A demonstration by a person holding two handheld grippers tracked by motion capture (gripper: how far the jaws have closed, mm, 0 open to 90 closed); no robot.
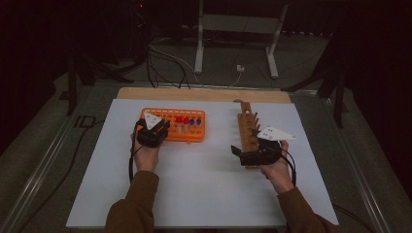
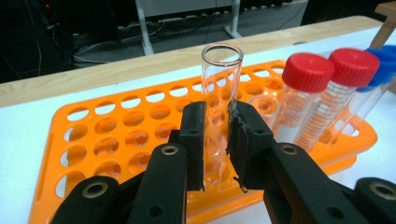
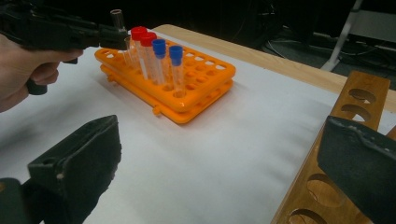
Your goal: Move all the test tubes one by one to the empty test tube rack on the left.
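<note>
My left gripper (image 2: 215, 144) is shut on a clear, uncapped glass tube (image 2: 222, 88) and holds it upright over the near rows of the orange rack (image 2: 116, 133). I cannot tell whether the tube's lower end sits in a hole. Two red-capped tubes (image 2: 306, 74) and blue-capped ones (image 2: 383, 58) stand in the rack to its right. In the high view the left gripper (image 1: 154, 130) is at the orange rack's (image 1: 194, 135) left end. My right gripper (image 3: 219, 172) is open wide with nothing between its pads, beside the wooden rack (image 3: 373, 78). From above, the right gripper (image 1: 238, 151) lies at the wooden rack's (image 1: 247, 126) near end.
A white sheet (image 1: 204, 184) covers the table, with a bare wooden strip (image 1: 194, 93) at the far edge. The sheet between the two racks is bare. Beyond the table are a metal stand (image 1: 199, 48) and cables (image 1: 165, 63) on the dark floor.
</note>
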